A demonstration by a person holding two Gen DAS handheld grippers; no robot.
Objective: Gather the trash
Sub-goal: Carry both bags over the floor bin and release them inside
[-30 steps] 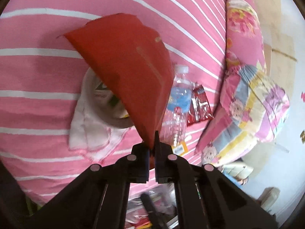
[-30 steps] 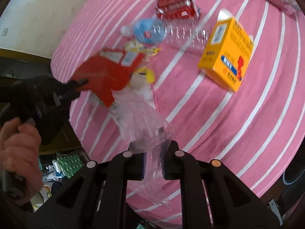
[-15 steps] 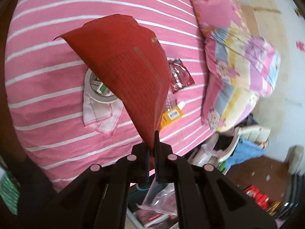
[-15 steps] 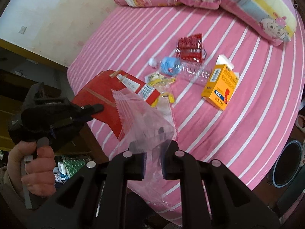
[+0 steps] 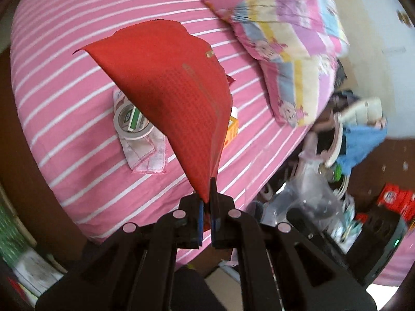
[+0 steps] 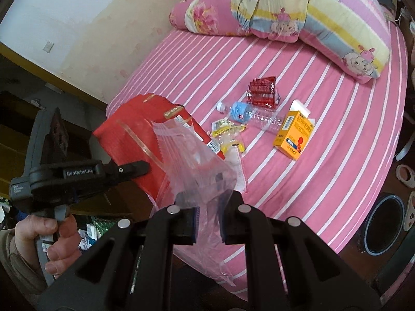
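The left gripper [image 5: 206, 204] pinches a red foil wrapper [image 5: 171, 88] aloft over the striped bed [image 6: 324, 155]; the right gripper [image 6: 208, 223] clamps a clear plastic bag [image 6: 199, 171] beside it.

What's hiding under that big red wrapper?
Under the red wrapper a tape roll on a pink cloth peeks out, plus an orange box's edge. The rest of the bed beneath is covered.

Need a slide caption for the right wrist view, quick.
Right gripper holds a clear plastic bag beside the left gripper's red packet above the littered bed.
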